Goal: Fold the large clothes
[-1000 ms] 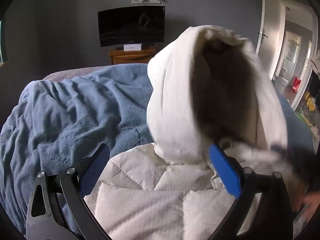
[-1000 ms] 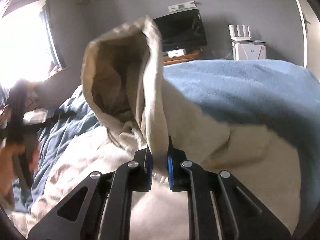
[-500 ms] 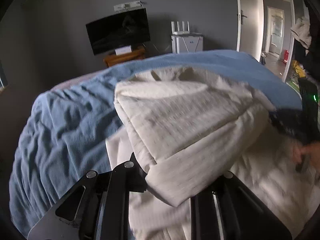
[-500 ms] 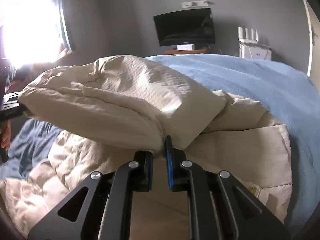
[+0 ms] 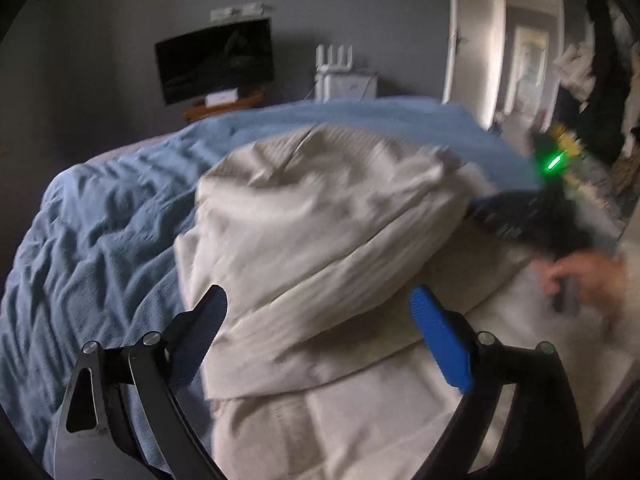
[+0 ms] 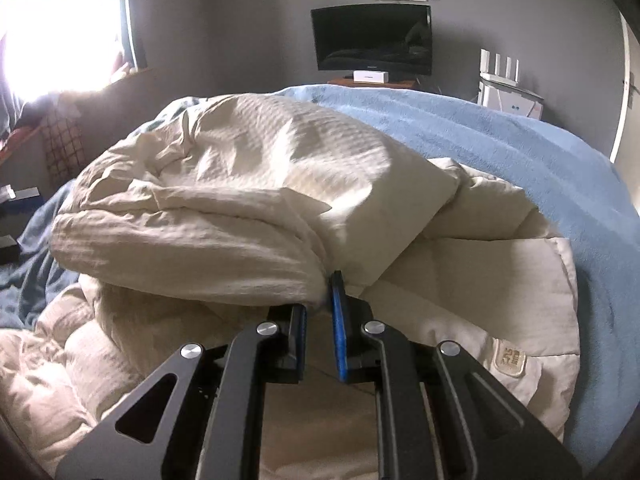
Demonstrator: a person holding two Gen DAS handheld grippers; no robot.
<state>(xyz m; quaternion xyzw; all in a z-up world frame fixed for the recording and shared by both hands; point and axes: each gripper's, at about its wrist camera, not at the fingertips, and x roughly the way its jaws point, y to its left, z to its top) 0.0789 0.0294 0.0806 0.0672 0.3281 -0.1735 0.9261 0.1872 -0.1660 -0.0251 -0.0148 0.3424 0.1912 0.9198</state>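
Walls: flat grey (image 6: 248, 32).
Window: at the left of the right wrist view (image 6: 60, 28); overexposed daylight, dark curtain edge beside it.
Bed: covered by a blue blanket (image 6: 500, 148), creased on its left side in the left wrist view.
Monitor: black, screen off (image 6: 372, 40), on a wooden stand (image 5: 224, 110) against the far wall.
Router: white, four antennas (image 6: 500, 64), on a white box right of the monitor.
Door: white frame (image 5: 454, 40), open to a lit hallway (image 5: 528, 68).
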